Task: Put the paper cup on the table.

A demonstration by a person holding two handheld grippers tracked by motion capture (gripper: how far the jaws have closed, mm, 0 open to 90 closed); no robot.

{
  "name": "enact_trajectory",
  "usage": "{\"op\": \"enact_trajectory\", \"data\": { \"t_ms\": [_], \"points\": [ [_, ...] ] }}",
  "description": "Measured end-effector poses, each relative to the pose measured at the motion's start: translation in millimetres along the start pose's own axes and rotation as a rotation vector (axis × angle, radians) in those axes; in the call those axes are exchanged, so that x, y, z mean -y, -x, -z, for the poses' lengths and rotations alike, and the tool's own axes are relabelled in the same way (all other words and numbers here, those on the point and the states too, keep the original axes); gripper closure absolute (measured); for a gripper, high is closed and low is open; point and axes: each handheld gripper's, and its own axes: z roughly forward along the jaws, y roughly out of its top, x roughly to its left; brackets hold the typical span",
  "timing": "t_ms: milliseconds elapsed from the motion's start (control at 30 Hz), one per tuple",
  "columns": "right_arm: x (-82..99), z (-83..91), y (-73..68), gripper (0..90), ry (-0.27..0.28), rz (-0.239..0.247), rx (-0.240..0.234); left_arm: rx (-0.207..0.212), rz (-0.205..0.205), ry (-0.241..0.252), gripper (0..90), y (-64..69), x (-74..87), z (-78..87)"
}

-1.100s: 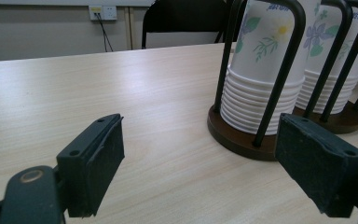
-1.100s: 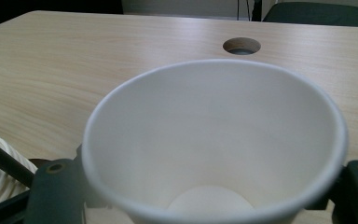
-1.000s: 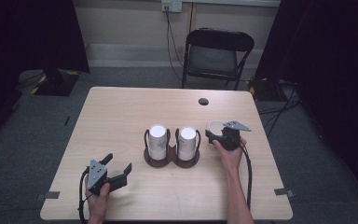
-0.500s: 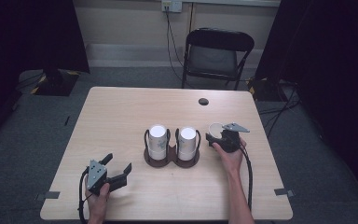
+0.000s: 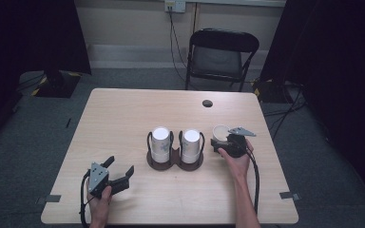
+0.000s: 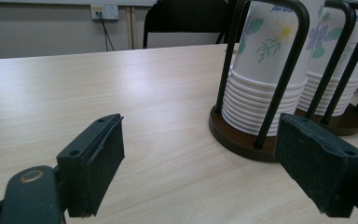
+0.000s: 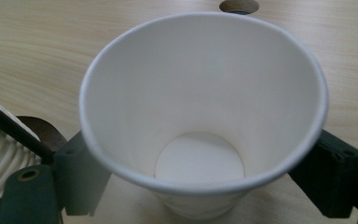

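Right claw (image 5: 220, 139) has just been opening around the upright paper cup (image 5: 220, 131) on the table (image 5: 123, 114); cup appears released. Left claw (image 5: 116, 172) idle, open.

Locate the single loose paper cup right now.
In the high view the paper cup stands upright on the table's right side, just right of the cup holder, between the right gripper's opened jaws.
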Motion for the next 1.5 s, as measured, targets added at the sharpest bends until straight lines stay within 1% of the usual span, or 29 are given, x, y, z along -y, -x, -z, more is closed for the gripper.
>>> {"op": "enact_trajectory", "data": {
  "t_ms": [67,133,333,433,467,500,567,633,667,700,733,767,833,1000,1033,1067,1100,1167,1200,1267,1333,1433,1467,1500],
  "points": [
    [-0.6,1.4,-0.5,14.5,0.001,0.0,0.007,0.0,0.001,0.0,15.8,-0.2,0.0,-0.1],
    [-1.1,3.1,0.1,13.9,0.014,-0.017,0.013,0.0,0.003,-0.003,15.8,-0.5,-0.1,-0.1],
    [-2.2,7.6,-2.0,13.9,0.011,-0.013,0.017,-0.005,-0.004,-0.009,15.8,0.2,-0.4,-0.7],
    [-2.6,10.3,-2.2,13.9,0.01,-0.014,0.01,-0.007,-0.006,-0.01,15.8,0.4,-0.4,-0.6],
    [-2.7,11.6,-2.3,14.0,0.012,-0.01,0.013,-0.007,-0.006,-0.01,15.8,0.4,-0.4,-0.6],
    [-1.8,13.8,-2.3,14.1,0.025,-0.01,0.021,-0.009,-0.003,-0.01,15.8,0.2,-0.4,-0.7],
    [0.0,16.5,-2.1,14.0,0.028,-0.017,0.019,-0.01,-0.002,-0.012,15.8,0.1,-0.5,-0.7],
    [0.8,17.4,-2.2,14.0,0.028,-0.015,0.015,-0.01,-0.002,-0.011,15.8,0.1,-0.5,-0.8],
    [2.8,21.2,-3.3,13.8,0.032,-0.009,0.021,-0.009,-0.002,-0.011,15.8,0.1,-0.5,-0.8],
    [2.8,21.2,-3.3,13.8,0.032,-0.009,0.021,-0.009,-0.002,-0.012,15.8,0.1,-0.5,-0.8],
    [3.4,24.6,-3.4,13.8,0.031,-0.019,0.012,-0.01,-0.002,-0.012,15.8,0.1,-0.5,-0.8],
    [3.4,24.6,-3.4,13.8,0.031,-0.019,0.012,-0.01,-0.002,-0.013,15.8,0.1,-0.5,-0.8],
    [4.5,31.0,-4.6,14.0,0.058,-0.022,0.02,-0.011,-0.001,-0.013,15.8,0.0,-0.5,-0.9],
    [11.0,39.4,-3.9,13.9,0.072,-0.045,0.025,-0.014,-0.005,-0.012,15.8,1.0,-0.5,-1.1],
    [13.6,45.3,-4.8,14.1,0.094,-0.054,0.018,-0.017,-0.004,-0.016,15.8,0.4,-0.7,-1.1],
    [13.6,45.3,-4.8,14.1,0.094,-0.054,0.018,-0.017,-0.004,-0.016,15.8,0.4,-0.7,-1.1],
    [14.4,52.0,-7.5,14.2,0.106,-0.053,0.026,-0.019,0.0,-0.016,15.8,0.1,-0.6,-1.2],
    [14.9,57.1,-10.2,14.2,0.113,-0.057,0.031,-0.024,0.001,-0.016,15.7,0.3,-0.6,-1.2],
    [15.0,60.3,-12.1,14.0,0.114,-0.054,0.028,-0.026,0.003,-0.016,15.7,0.4,-0.6,-1.1],
    [16.8,67.3,-17.3,14.2,0.139,-0.04,0.035,-0.03,0.009,-0.014,15.7,0.0,-0.6,-1.1],
    [18.8,73.4,-21.4,14.2,0.151,-0.035,0.036,-0.034,0.011,-0.016,15.7,-0.4,-0.6,-1.0],
    [21.0,78.3,-23.9,14.1,0.159,-0.038,0.036,-0.035,0.014,-0.014,15.6,-0.8,-0.5,-0.7],
    [24.3,84.4,-27.1,14.3,0.172,-0.047,0.038,-0.037,0.016,-0.011,15.6,-0.8,-0.4,-0.5],
    [25.7,86.4,-28.2,14.3,0.181,-0.051,0.04,-0.039,0.017,-0.011,15.6,-0.7,-0.4,-0.5]
  ]
}}
